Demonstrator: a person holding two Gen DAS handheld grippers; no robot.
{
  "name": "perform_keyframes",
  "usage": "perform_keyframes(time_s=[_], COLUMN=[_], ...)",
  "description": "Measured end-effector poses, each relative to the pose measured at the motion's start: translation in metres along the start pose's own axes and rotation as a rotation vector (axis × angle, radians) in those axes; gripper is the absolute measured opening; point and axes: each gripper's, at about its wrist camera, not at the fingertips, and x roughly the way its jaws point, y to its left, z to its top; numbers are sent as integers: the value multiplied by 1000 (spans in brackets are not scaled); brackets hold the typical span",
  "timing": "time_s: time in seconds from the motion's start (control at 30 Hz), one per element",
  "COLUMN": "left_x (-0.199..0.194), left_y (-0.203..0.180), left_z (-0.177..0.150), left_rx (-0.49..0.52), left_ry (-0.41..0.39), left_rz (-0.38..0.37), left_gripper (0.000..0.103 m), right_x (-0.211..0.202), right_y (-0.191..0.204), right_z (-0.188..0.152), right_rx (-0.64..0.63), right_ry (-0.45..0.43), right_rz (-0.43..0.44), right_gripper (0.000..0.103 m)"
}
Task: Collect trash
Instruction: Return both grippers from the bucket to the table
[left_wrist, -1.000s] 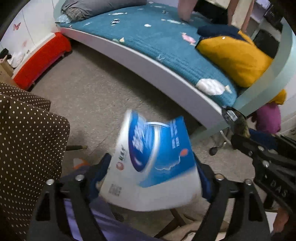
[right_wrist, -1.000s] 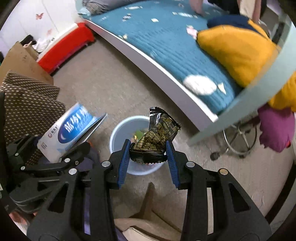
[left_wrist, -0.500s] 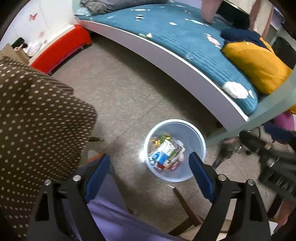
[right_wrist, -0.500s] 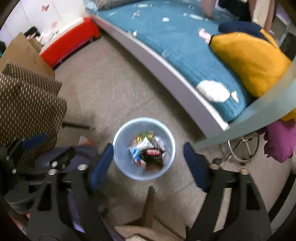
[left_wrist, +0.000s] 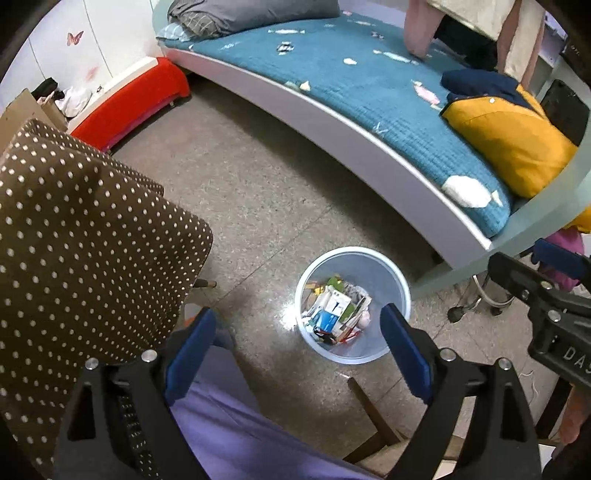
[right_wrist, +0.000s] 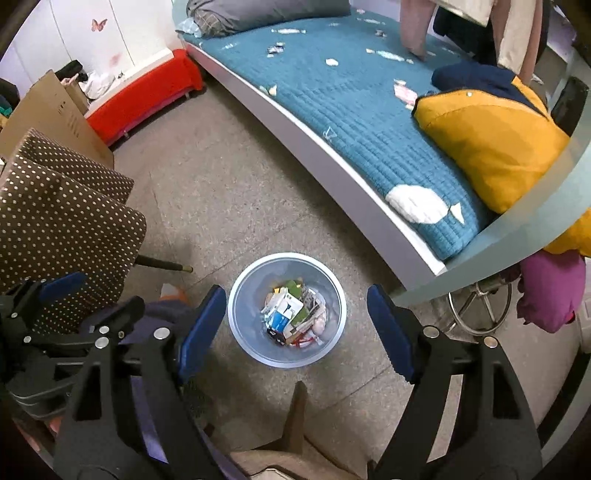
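Trash, a blue-and-white paper pack (left_wrist: 330, 314) and dark wrapper (right_wrist: 277, 335), lay inside the translucent round bin (right_wrist: 332, 295); both grippers (left_wrist: 295, 354) (right_wrist: 295, 325) above it, jaws just opened, empty. Bed litter (left_wrist: 349, 61) remained.

Black gripper (left_wrist: 297, 349) frames, blue pads (left_wrist: 190, 347), silver screws; purple trousers (left_wrist: 236, 435).

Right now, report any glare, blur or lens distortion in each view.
Left wrist: a bright glare patch on the floor beside the bin; fisheye bends the bed edge; dark corners. Right wrist: no such glare, same bending, sharp picture.
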Motion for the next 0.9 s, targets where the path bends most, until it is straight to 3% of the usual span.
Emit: perform_keyframes(time_s=[0.27,0.47,0.9], left_x=[-47,-99,-189], left_y=[7,22,88], left_z=[5,6,1], left_rx=[-4,-35,-140], left_ry=[-72,-185,-369], left_rz=[15,11,86], left_gripper=[88,88,92], right_x=[-46,-80,-128], right_y=[7,19,92], right_z=[7,16,50], right_rx=[5,-9,-111], right_ry=[-92,-166,-299], right_rz=[31,70,166], right_gripper=[78,78,79])
